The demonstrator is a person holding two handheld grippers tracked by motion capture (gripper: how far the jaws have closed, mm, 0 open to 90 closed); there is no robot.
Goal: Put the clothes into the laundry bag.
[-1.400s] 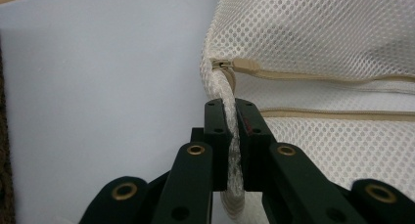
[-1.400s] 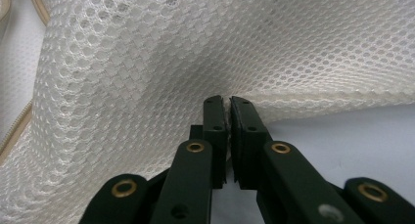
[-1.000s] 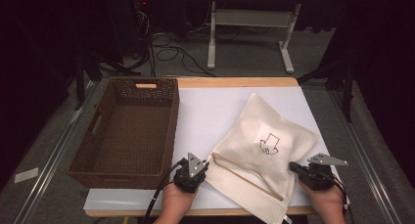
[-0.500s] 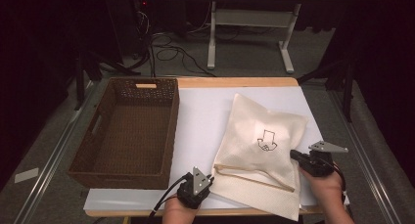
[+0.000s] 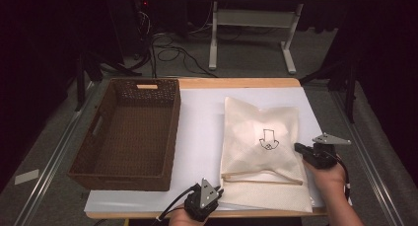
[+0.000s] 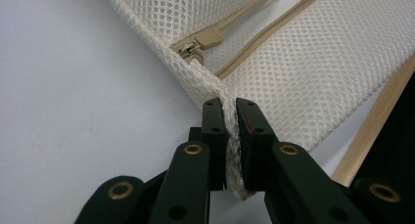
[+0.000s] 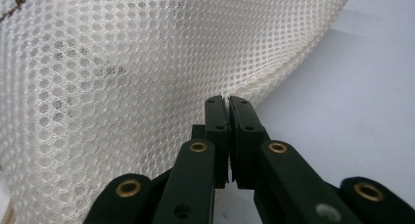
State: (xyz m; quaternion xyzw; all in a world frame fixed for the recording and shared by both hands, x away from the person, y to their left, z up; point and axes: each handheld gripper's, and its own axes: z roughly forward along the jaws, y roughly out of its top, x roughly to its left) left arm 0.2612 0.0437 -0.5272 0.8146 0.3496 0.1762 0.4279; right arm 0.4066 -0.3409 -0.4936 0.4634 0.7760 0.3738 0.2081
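Observation:
A white mesh bag (image 5: 261, 132) with a small black printed mark lies flat on the white table top (image 5: 197, 122), its sides square to the table. Its beige zipper (image 6: 198, 42) runs along the near end. My left gripper (image 5: 218, 190) (image 6: 231, 111) is at the bag's near left corner, shut on the mesh hem just below the zipper pull. My right gripper (image 5: 298, 148) (image 7: 228, 104) is at the bag's right edge, shut on a fold of the mesh. A hand holds each gripper at the table's front.
An empty brown woven basket (image 5: 79, 159) stands on the left half of the table, close to the bag's left side. The table's wooden front edge (image 6: 372, 121) runs just behind the left gripper. Cables and a desk frame (image 5: 217, 38) lie beyond the far edge.
The bag has swung from lying diagonally to lying straight with the table. The left gripper has come toward the front edge with its corner; the right gripper has moved right and away.

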